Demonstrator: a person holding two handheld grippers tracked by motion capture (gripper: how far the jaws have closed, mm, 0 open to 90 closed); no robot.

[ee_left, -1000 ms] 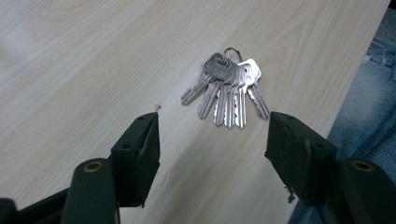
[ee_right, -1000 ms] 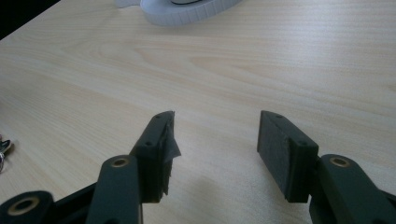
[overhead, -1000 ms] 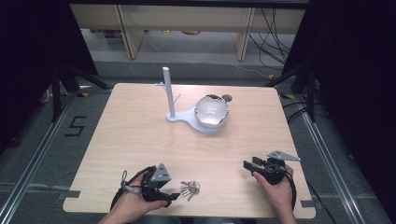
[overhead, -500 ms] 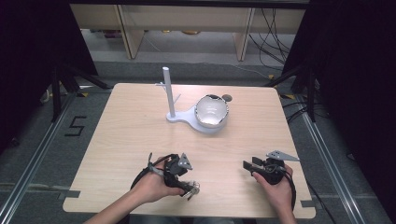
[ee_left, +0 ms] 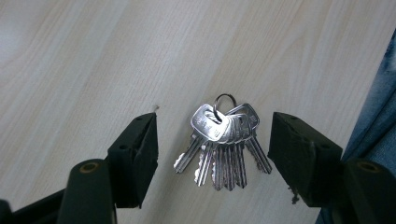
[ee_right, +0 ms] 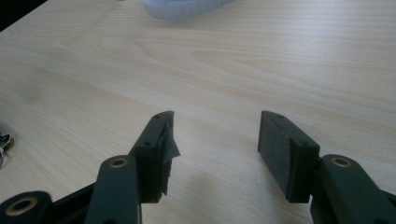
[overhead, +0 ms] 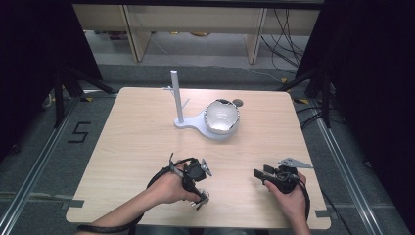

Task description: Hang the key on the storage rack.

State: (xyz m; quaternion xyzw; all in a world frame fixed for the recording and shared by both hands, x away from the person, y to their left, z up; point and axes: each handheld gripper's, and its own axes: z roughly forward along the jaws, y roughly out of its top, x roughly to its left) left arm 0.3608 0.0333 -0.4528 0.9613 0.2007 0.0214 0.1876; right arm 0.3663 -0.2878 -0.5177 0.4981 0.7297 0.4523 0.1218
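Note:
A bunch of several silver keys [ee_left: 224, 140] on a small ring lies flat on the light wooden table [overhead: 127, 137] near its front edge. My left gripper [ee_left: 215, 147] hangs over the keys, open, with one black jaw on either side of the bunch and neither touching it. From above, the left gripper [overhead: 197, 192] points down toward the keys [overhead: 203, 199]. My right gripper [ee_right: 215, 144] is open and holds nothing; it rests low over bare wood at the front right [overhead: 258, 175], its jaws pointing left.
A white stand [overhead: 175, 95] with an upright post and small pegs rises at the table's back middle. A shiny bowl [overhead: 221, 116] sits on its base [ee_right: 187, 7]. A blue sleeve or trouser edge [ee_left: 380, 116] lies past the table's front.
My left gripper has moved right from beside the keys and turned down over them, so its jaws now straddle the bunch. The right gripper has stayed still.

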